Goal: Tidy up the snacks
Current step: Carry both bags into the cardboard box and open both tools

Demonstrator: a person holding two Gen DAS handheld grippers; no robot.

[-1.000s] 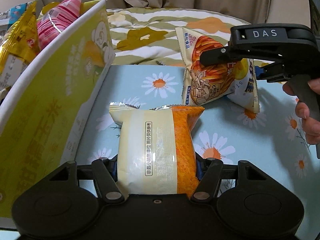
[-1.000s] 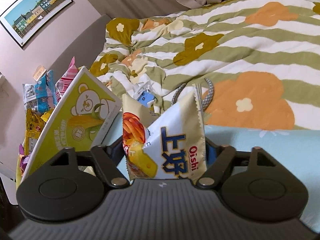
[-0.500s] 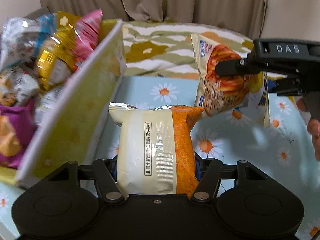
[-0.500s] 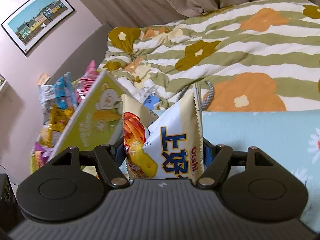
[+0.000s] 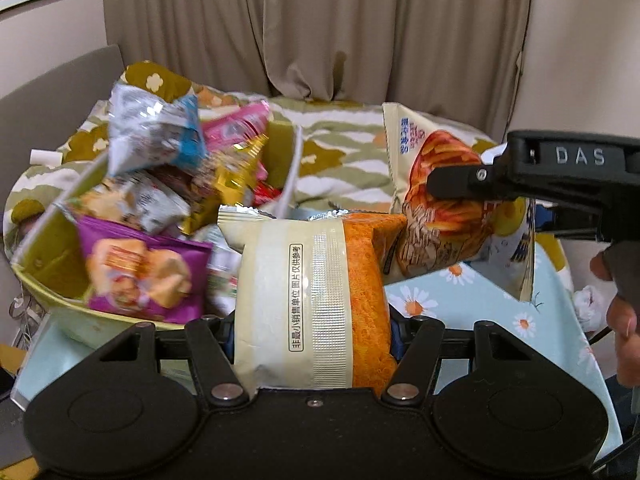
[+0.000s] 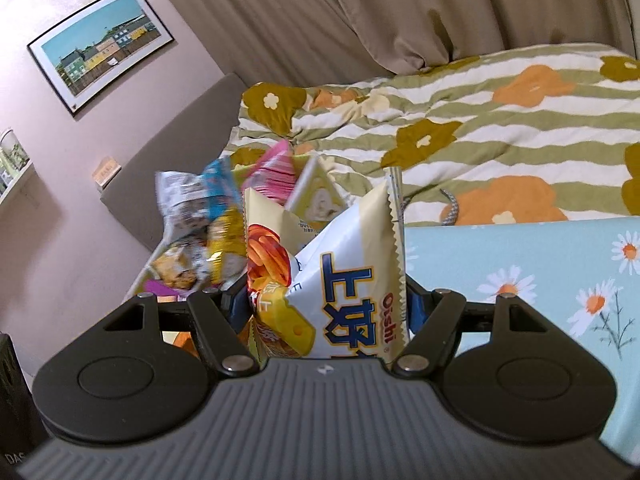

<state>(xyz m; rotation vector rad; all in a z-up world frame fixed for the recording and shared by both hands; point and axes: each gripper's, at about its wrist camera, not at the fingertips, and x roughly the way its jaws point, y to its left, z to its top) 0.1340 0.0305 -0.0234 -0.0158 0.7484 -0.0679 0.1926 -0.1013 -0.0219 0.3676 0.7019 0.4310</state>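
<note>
My left gripper (image 5: 312, 332) is shut on a cream-and-orange snack packet (image 5: 312, 300), held up beside the yellow-green snack box (image 5: 60, 280), which holds several bags. My right gripper (image 6: 326, 304) is shut on a white Oishi chip bag (image 6: 344, 276); it also shows in the left wrist view (image 5: 440, 216), held in the air to the right of the left packet. In the right wrist view the box (image 6: 316, 200) with its bags lies just beyond the Oishi bag.
A light blue daisy tablecloth (image 5: 472, 304) covers the table under both grippers. Behind it lies a green-striped floral blanket (image 6: 480, 128), then curtains (image 5: 360, 24). A person's hand (image 5: 624, 304) holds the right gripper at the right edge.
Both grippers have risen with their bags and moved toward the box. The box's inside with its bags has come into view from above.
</note>
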